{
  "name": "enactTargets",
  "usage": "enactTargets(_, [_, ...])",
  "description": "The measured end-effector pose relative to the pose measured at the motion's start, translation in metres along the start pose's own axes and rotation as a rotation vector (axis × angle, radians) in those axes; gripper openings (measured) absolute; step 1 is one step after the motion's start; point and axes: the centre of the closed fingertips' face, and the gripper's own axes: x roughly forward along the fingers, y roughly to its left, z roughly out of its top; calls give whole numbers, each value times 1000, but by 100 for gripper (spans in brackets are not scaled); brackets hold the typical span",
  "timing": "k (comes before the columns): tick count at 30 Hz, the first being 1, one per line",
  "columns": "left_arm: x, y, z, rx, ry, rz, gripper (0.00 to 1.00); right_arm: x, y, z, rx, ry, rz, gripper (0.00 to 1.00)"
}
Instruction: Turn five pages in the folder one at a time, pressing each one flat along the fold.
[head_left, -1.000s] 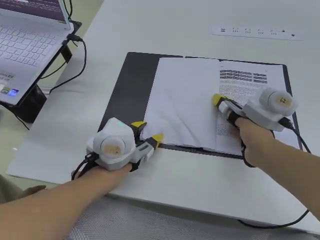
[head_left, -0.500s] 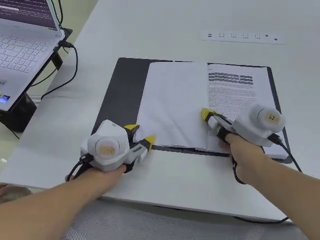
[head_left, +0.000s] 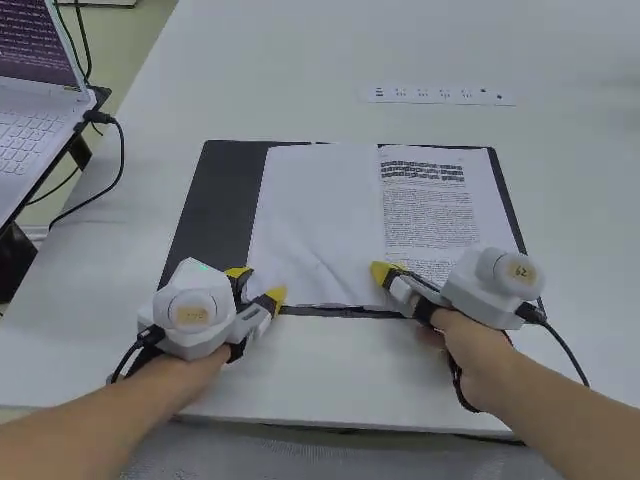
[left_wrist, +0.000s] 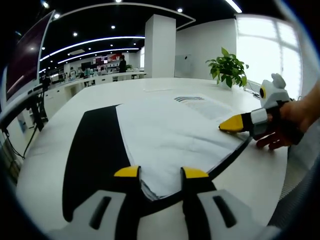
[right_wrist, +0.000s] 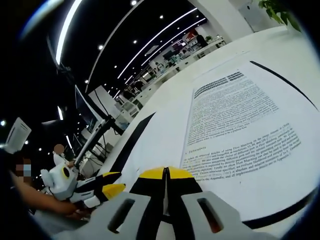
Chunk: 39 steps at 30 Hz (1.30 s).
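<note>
Folder (head_left: 215, 210) lies open, just one; left tongs (head_left: 258, 284) parted, right tongs (head_left: 381, 271) pinched together, two in all.

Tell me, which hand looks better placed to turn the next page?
Probably right: the right tool, shut, is at the fold beside the printed page; the left tool sits open at the corner of the blank page.

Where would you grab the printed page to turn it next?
Probably by its free right edge, coming in from the right. The printed page lies flat and is bound at the fold on its left, so only that outer edge can lift.
</note>
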Motion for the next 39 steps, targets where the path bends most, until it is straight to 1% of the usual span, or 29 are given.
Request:
enactTargets(5, [-1, 0, 0, 3, 2, 0, 30, -13, 3, -13, 81, 20, 3, 0])
enactTargets(10, [-2, 0, 0, 7, 5, -1, 30, -28, 5, -26, 234, 54, -9, 0])
enactTargets(11, [-2, 0, 0, 7, 6, -1, 30, -33, 6, -29, 299, 69, -15, 0])
enactTargets(12, [-2, 0, 0, 8, 7, -1, 30, -36, 8, -32, 340, 87, -14, 0])
enactTargets(13, [-2, 0, 0, 9, 7, -1, 30, -40, 11, -37, 374, 121, -5, 0])
enactTargets(14, [-2, 0, 0, 10, 6, -1, 30, -42, 13, -41, 348, 145, 4, 0])
enactTargets(15, [-2, 0, 0, 9, 6, 0, 30, -47, 13, -50, 311, 195, -7, 0])
enactTargets(16, [-2, 0, 0, 10, 6, 0, 30, -50, 14, -55, 316, 217, -14, 0])
enactTargets(17, [-2, 0, 0, 10, 6, 1, 30, -50, 15, -53, 319, 193, -8, 0])
enactTargets(18, [-2, 0, 0, 7, 5, 2, 30, -55, 16, -52, 346, 171, -6, 0])
enactTargets(19, [-2, 0, 0, 8, 4, 2, 30, -58, 16, -51, 378, 162, -17, 0])
enactTargets(20, [-3, 0, 0, 10, 5, 3, 30, -60, 17, -50, 385, 159, -18, 0])
enactTargets(22, [-3, 0, 0, 8, 6, 4, 30, -65, 20, -45, 373, 144, -15, 0])
enactTargets(24, [-2, -1, 1, 13, 9, 6, 30, -71, 24, -39, 362, 136, -24, 0])
enactTargets(25, [-2, -1, 1, 10, 15, 9, 30, -73, 26, -35, 358, 123, -22, 0])
enactTargets(26, [-2, -1, 1, 7, 18, 10, 30, -76, 29, -29, 362, 99, -14, 0])
enactTargets(28, [-2, -1, 2, 5, 47, 10, 31, -84, 36, -20, 375, 79, -5, 0])
enactTargets(29, [-2, -3, 3, 10, 69, 3, 31, -87, 39, -16, 371, 68, -1, 0])
enactTargets(30, [-2, -3, 3, 7, 81, -2, 32, -91, 42, -9, 359, 51, -2, 0])
enactTargets(32, [-3, -5, 3, -27, 117, -25, 34, -98, 43, -1, 350, 33, -12, 0])
enactTargets(33, [-4, -7, 2, -52, 133, -36, 35, -103, 43, 6, 341, 12, -15, 0])
enactTargets(34, [-5, -11, 3, -109, 152, -56, 37, -106, 44, 10, 338, 0, -18, 0])
enactTargets(35, [-7, -12, 3, -143, 172, -61, 38, -111, 42, 17, 343, -20, -28, 0])
enactTargets(36, [-11, -14, 6, -185, 192, -60, 39, -114, 41, 21, 343, -29, -35, 0])
enactTargets(37, [-14, -17, 9, -219, 197, -69, 39, -120, 41, 30, 317, -50, -41, 0])
enactTargets(38, [-16, -21, 14, -246, 188, -87, 39, -123, 40, 35, 307, -63, -51, 0])
enactTargets(39, [-18, -22, 18, -249, 183, -93, 39, -127, 39, 39, 296, -69, -66, 0])
